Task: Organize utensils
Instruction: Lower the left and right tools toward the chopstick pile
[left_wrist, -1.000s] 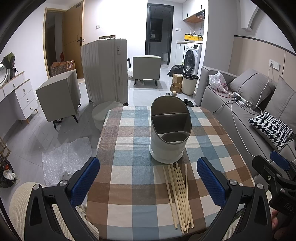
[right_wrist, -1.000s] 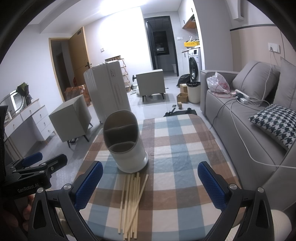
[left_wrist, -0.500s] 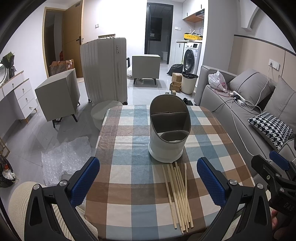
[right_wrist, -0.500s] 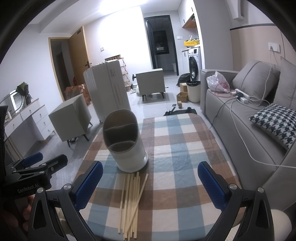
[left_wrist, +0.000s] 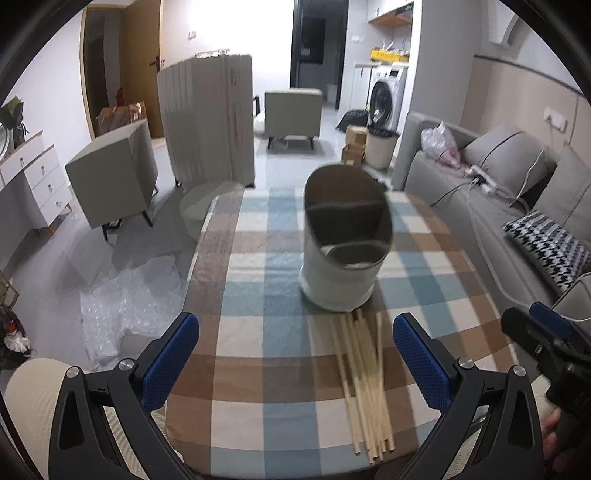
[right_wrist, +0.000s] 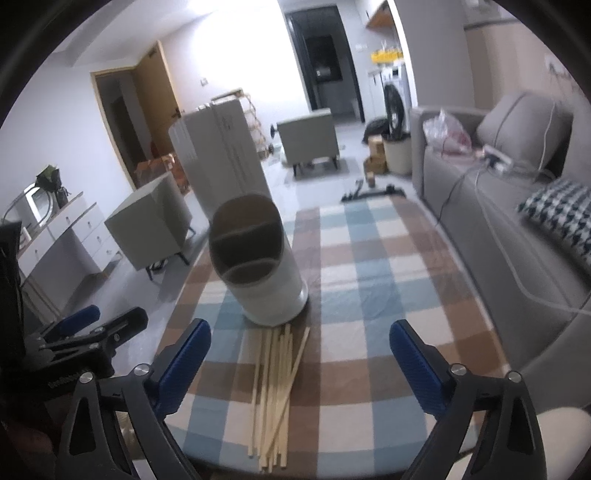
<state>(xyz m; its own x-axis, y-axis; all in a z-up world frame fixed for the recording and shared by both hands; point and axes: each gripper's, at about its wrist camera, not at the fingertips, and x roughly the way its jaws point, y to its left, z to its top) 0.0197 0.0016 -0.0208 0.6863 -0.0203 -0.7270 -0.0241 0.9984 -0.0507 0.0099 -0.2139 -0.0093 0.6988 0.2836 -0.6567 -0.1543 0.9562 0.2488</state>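
A bundle of several pale wooden chopsticks (left_wrist: 365, 384) (right_wrist: 277, 384) lies on the checked tablecloth (left_wrist: 258, 295), just in front of a white oval utensil holder (left_wrist: 343, 251) (right_wrist: 258, 266) with empty divided compartments. My left gripper (left_wrist: 295, 332) hovers open over the near table edge, the chopsticks low between its blue pads and slightly right. My right gripper (right_wrist: 301, 332) is also above the near edge, its jaws wide but closing, nothing pressed between them; the chopsticks lie below its left pad. Each gripper shows at the side of the other's view (left_wrist: 546, 332) (right_wrist: 92, 328).
A grey sofa (left_wrist: 480, 206) with a houndstooth pillow (left_wrist: 546, 243) and cables runs along the table's right side. Bubble wrap (left_wrist: 129, 299), a grey cabinet (left_wrist: 114, 177) and a white suitcase (left_wrist: 210, 122) stand on the floor to the left and beyond.
The right wrist view has dipped and moved in toward the table, so holder and chopsticks look larger. Its blue pads stand slightly closer together. The left view is nearly unchanged.
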